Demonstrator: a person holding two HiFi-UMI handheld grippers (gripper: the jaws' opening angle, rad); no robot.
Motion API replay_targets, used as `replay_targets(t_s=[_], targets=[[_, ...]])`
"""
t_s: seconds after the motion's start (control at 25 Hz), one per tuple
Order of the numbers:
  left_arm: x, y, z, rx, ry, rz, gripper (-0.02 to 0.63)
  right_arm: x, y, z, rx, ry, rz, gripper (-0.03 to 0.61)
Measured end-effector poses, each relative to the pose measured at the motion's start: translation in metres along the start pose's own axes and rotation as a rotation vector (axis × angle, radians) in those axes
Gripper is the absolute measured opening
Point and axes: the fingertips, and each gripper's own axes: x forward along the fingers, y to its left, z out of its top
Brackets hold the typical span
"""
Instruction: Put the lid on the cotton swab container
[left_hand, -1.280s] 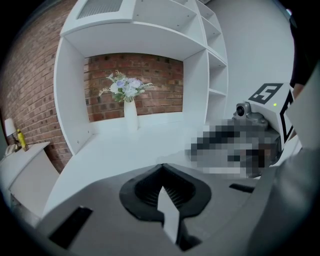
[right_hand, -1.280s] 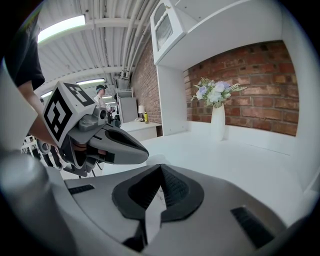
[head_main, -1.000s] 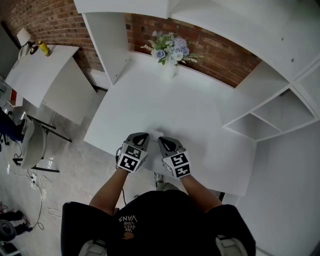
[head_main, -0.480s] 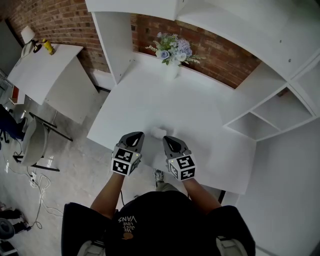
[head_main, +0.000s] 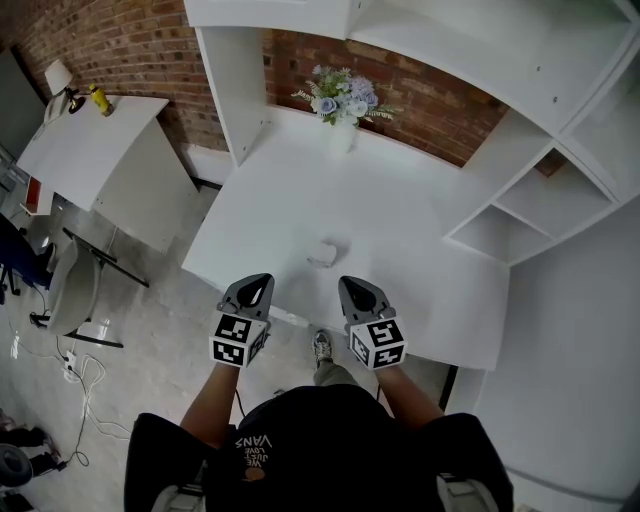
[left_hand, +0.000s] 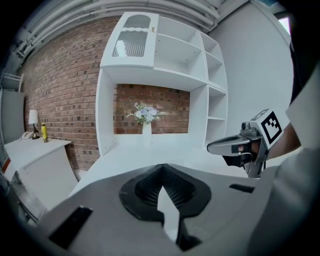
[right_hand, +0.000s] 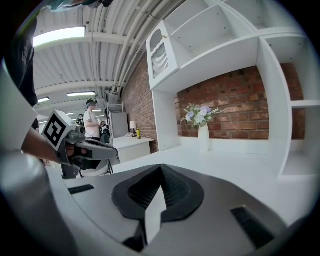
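Observation:
The cotton swab container (head_main: 323, 254) is a small white thing near the front of the white table (head_main: 400, 220); I cannot tell its lid apart from its body. My left gripper (head_main: 255, 286) and right gripper (head_main: 353, 288) hover side by side at the table's front edge, a little short of the container and apart from it. Both are shut with nothing between the jaws. In the left gripper view my own jaws (left_hand: 161, 173) are pressed together and the right gripper (left_hand: 220, 146) shows at the right. The right gripper view shows its jaws (right_hand: 161, 172) closed, with the left gripper (right_hand: 111, 150) at the left. Both gripper views hide the container.
A white vase of flowers (head_main: 340, 105) stands at the back of the table against the brick wall. White shelving (head_main: 520, 220) rises on the right. A second white table (head_main: 90, 150) with a yellow bottle stands on the left. A person (right_hand: 91, 122) stands far off.
Both grippers have drawn back from the container toward the person and risen. The container, partly covered by them before, now stands in plain view.

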Motion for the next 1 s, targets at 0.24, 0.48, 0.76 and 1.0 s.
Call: replay_targets(t_s=[0.24,0.48,0.76,1.0], targets=[[-0.038,-0.009,-0.007,0.012,-0.02,-0.003,0.005,-0.027,0.02,-0.003,0.001,-0.01,-0.03,0.0],[-0.079,-0.016,-0.016,0.022,-0.03,-0.005,0.006,-0.055,0.045,-0.006,0.004,-0.014,-0.058,0.0],[-0.122,-0.024,-0.034,-0.001,-0.04,-0.01,0.006,-0.084,0.073,-0.018,0.013,-0.011,-0.088,0.0],[-0.152,-0.033,-0.044,0.01,-0.053,-0.024,0.006,-0.106,0.097,-0.028,0.018,-0.011,-0.105,0.0]])
